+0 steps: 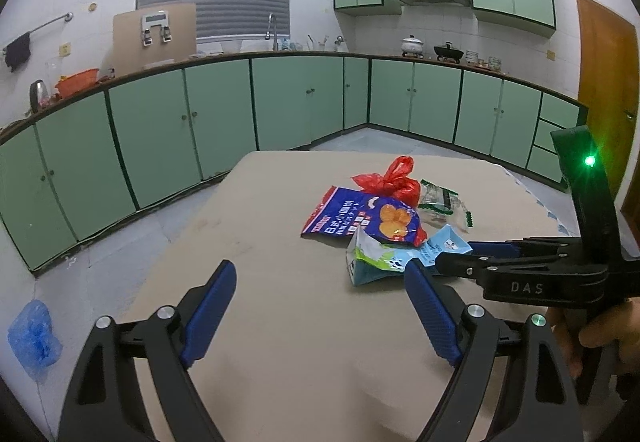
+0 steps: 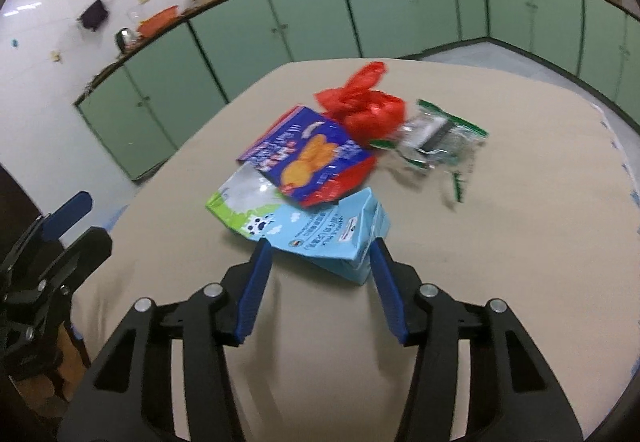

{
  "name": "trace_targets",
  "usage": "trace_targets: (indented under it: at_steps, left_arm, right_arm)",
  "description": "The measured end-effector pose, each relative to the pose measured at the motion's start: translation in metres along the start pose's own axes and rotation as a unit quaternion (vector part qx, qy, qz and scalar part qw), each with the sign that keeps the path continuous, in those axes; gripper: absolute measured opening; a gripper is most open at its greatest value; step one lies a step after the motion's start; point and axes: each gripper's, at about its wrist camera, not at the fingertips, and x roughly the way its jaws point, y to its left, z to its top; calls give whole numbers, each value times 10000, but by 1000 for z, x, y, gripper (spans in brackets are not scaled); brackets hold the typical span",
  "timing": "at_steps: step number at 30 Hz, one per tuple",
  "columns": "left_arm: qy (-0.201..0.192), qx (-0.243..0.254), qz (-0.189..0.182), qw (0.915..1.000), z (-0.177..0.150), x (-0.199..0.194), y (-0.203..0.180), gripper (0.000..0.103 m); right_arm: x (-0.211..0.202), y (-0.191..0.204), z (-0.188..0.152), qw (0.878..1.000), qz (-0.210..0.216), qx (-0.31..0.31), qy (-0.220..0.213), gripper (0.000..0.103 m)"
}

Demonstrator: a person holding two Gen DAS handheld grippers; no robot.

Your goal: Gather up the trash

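I am looking down at a beige table with a small heap of trash on its far middle. My right gripper has its blue fingers spread wide on either side of a light blue milk carton, which lies on its side nearest me; I cannot tell whether the fingers touch it. Resting across the carton's far end is a dark blue biscuit packet. Behind that sits a knotted red plastic bag, and just to its right a crumpled clear wrapper with green edges, blurred in the right wrist view.

My left gripper is wide open and holds nothing, hovering over bare table to the left of the heap. In its view the carton lies just ahead of its right finger, and the right gripper reaches in from the right edge. Green cabinets line the walls behind.
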Motion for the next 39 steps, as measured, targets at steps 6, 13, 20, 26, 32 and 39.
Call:
trace_targets:
  at_steps: [6, 13, 20, 26, 32, 39]
  left_arm:
    - [66, -55, 152, 9998, -6, -4, 13, 85]
    - [80, -221, 269, 9994, -13, -12, 29, 85]
    - [276, -223, 22, 9994, -16, 3, 39, 85]
    - [299, -271, 78, 9992, -15, 6, 45, 85]
    - [335, -304, 123, 9989, -18, 3, 47, 85]
    - [224, -347, 149, 9990, -18, -9, 46, 85]
  right_arm:
    - [-10, 21, -8, 9986, 396, -342, 96, 48]
    - [-8, 28, -5, 9976, -99, -680, 42, 54]
    - [3, 31, 1, 9954, -239, -928, -29, 67]
    - [15, 31, 7, 9954, -74, -946, 106, 68]
    - [-5, 58, -6, 9912, 377, -1270, 42, 67]
    - [-13, 57, -7, 9918, 118, -1265, -135, 66]
